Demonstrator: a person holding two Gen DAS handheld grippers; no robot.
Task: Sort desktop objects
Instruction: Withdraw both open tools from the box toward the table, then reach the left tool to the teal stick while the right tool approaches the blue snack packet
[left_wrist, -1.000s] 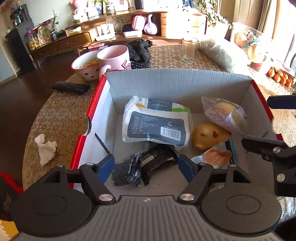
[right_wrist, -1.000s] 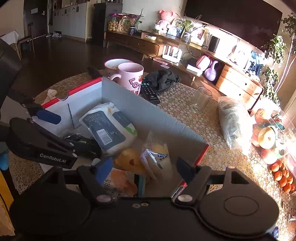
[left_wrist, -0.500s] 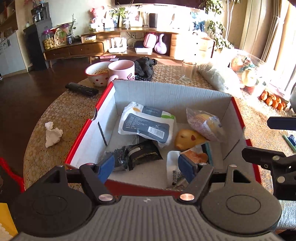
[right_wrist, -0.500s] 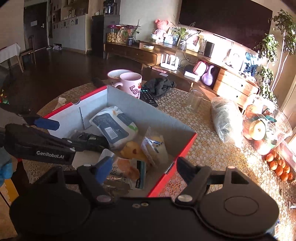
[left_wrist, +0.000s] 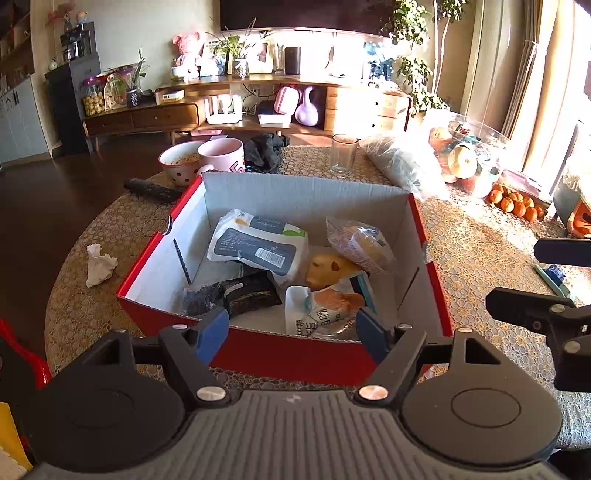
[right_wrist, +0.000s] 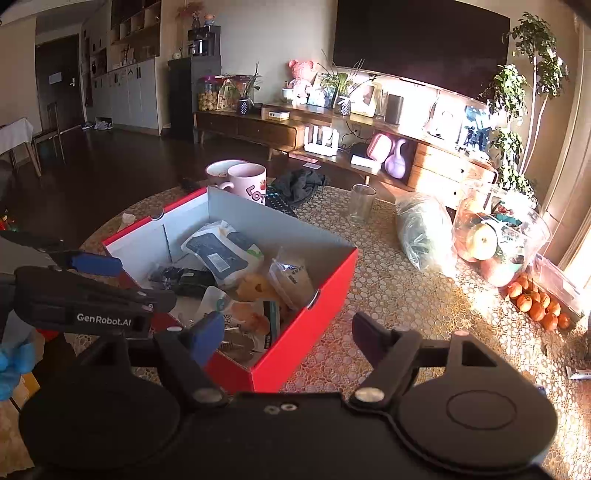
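A red cardboard box (left_wrist: 280, 354) (right_wrist: 314, 295) sits on the round table. It holds a white wipes pack (left_wrist: 258, 247) (right_wrist: 221, 251), a black packet (left_wrist: 247, 291), a yellow toy (left_wrist: 328, 269), a clear-wrapped bun (left_wrist: 360, 245) and a white-and-orange pouch (left_wrist: 317, 310). My left gripper (left_wrist: 293, 332) is open and empty, just in front of the box's near wall. My right gripper (right_wrist: 288, 332) is open and empty, above the box's near right corner. The right gripper shows at the right edge of the left wrist view (left_wrist: 546, 295).
A crumpled tissue (left_wrist: 99, 264) lies left of the box. Behind the box stand a pink mug (left_wrist: 221, 157), a dotted bowl (left_wrist: 179, 162), a black remote (left_wrist: 151, 190), dark cloth (left_wrist: 267, 151) and a glass (left_wrist: 343, 155). Plastic bags (right_wrist: 424, 229) and fruit (right_wrist: 495, 240) are at the right.
Both grippers have pulled back and up from the box; the whole box and more of the table now show. Both stay open.
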